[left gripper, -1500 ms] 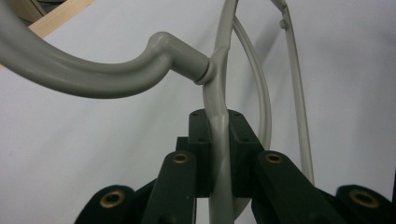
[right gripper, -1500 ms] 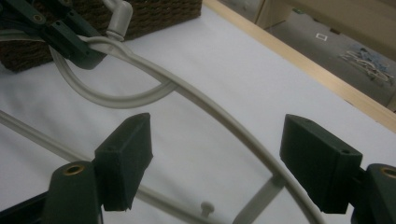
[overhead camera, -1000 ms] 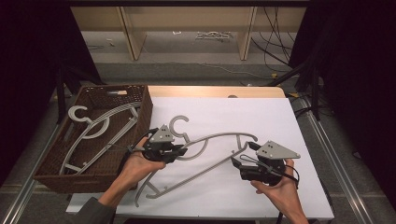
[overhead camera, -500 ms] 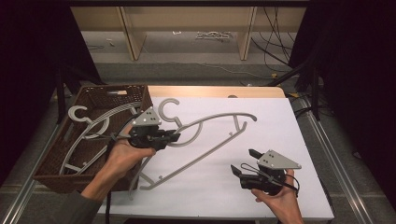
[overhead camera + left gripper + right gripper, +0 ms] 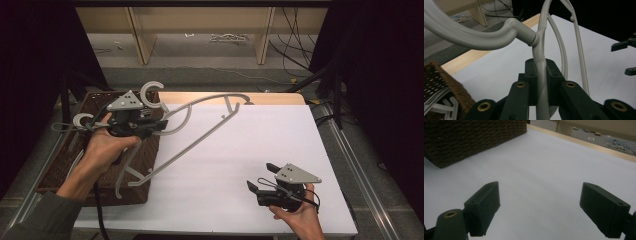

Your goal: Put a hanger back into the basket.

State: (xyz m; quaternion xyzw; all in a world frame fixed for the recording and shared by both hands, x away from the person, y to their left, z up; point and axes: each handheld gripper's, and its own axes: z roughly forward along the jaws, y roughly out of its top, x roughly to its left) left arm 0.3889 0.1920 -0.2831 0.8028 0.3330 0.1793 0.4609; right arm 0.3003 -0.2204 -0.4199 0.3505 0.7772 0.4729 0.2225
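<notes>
Left gripper [image 5: 159, 126] clamped on grey hanger [image 5: 200, 132], raised over desk's [image 5: 280, 145] left edge by basket [image 5: 65, 172]; right gripper [image 5: 263, 179] jaws apart.

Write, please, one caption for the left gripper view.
Left gripper shut on a grey hanger, above the white table.

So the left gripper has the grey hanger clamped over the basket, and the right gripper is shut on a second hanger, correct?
Not quite: the right gripper is open and holds nothing, as the right gripper view shows. The left gripper does clamp the grey hanger over the basket.
</notes>
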